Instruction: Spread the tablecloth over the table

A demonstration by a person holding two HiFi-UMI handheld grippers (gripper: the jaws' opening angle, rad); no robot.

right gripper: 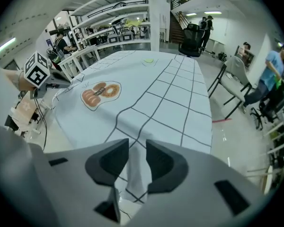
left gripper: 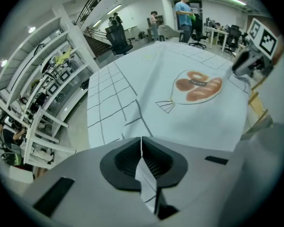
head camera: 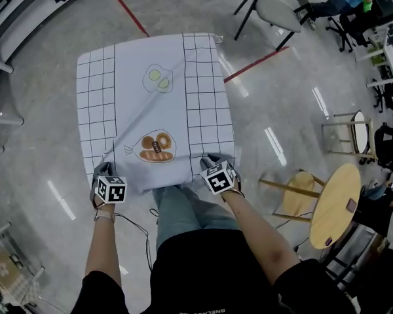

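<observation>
A pale blue tablecloth [head camera: 154, 103] with black grid bands and two food drawings lies spread over the square table. Both grippers are at its near edge, which hangs toward me. My left gripper [head camera: 103, 171] holds the near left corner; in the left gripper view its jaws [left gripper: 141, 144] are shut on a fold of the tablecloth [left gripper: 180, 117]. My right gripper [head camera: 213, 160] is at the near right corner. In the right gripper view its jaws [right gripper: 137, 149] stand slightly apart with a strip of the tablecloth [right gripper: 151, 98] hanging loose between them.
A round wooden table [head camera: 334, 205] and a wooden stool [head camera: 296, 191] stand to my right. A chair [head camera: 275, 5] is beyond the table's far right corner. Red tape lines [head camera: 128, 12] cross the floor. Shelving runs along the left side.
</observation>
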